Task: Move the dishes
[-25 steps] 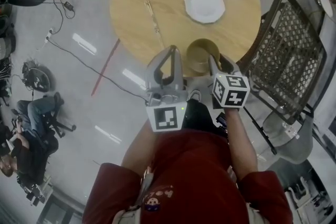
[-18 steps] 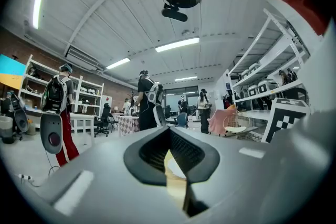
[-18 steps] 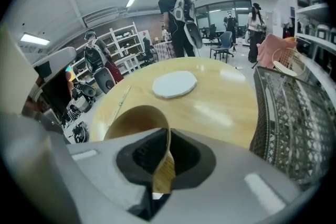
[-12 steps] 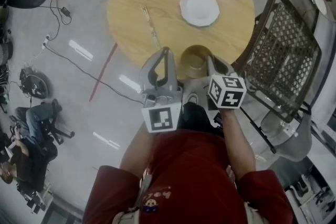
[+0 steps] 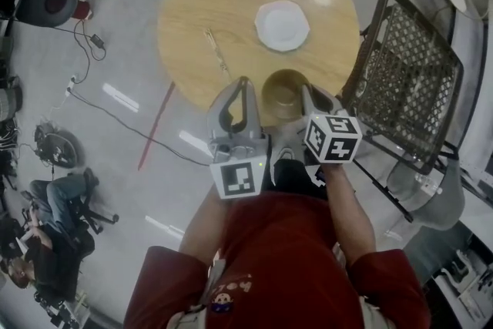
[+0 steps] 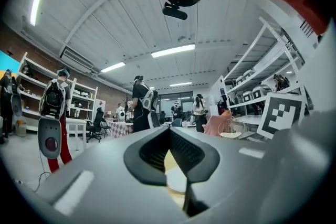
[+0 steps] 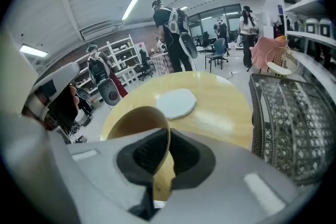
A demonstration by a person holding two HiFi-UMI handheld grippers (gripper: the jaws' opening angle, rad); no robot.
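Closest to the body, the left tongs are kept closed on nothing and held level beside the work. They are apparently parked there because one grip is judged enough for this dish. Just beside them, the right tongs are angled downward and clamped on the near wall of the tan bowl, one pad inside the rim and one outside. A thin wall is probably best taken edgewise like this. The bowl is located at the near edge of the round desk; whether it is lifted clear cannot be told. Farther on, chopsticks and a white plate are left lying on the desk, apart from the bowl. Against the frame a second ago, the right jaws have just been closing, with the bowl's wall between them. The bowl's place at the desk's edge and the left tongs' closed state look unchanged.
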